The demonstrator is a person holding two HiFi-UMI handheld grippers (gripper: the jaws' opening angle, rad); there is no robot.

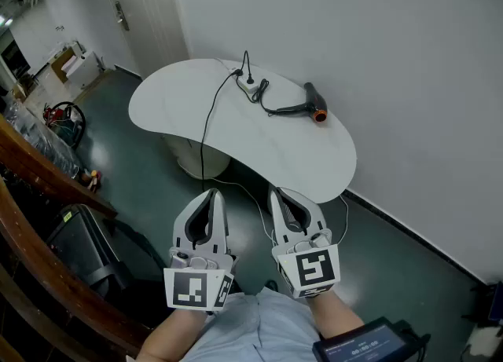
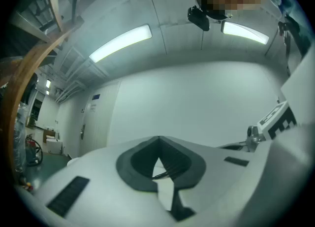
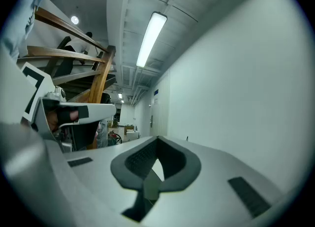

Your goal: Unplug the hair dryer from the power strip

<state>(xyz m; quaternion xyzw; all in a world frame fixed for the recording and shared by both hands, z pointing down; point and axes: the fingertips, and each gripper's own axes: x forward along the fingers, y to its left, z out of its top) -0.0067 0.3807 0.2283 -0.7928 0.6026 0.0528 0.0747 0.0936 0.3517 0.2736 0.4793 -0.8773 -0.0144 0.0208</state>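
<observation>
- Down at the bottom of the head view, both tools sit low and close to the person's body, well short of the table.
- Left gripper (image 1: 211, 193) (image 2: 158, 140): its two grey jaws are pressed tip to tip, with nothing between the dark pads.
- Right gripper (image 1: 277, 192) (image 3: 157, 140): same story, with the jaws fully together and nothing caught in them.
- Ahead stands the white kidney-shaped table (image 1: 181, 105), against the pale wall.
- On its far side lies the black hair dryer with an orange nozzle (image 1: 314, 104), resting on the tabletop near the wall.
- Its thin black cord (image 1: 277, 109) curls left across the top to the small white power strip (image 1: 250, 82), which lies flat just beside it.
- Dark plugs stand on that strip, but they are too small to tell which socket holds which.
- A long black cable (image 1: 207, 129) runs from the strip across the table and drops over the near edge to the floor.
- For containers, an open brown cardboard box (image 1: 62, 57) sits far off at the upper left; its contents cannot be made out.
- Along the left edge runs a curved brown wooden handrail (image 1: 35, 166).
</observation>
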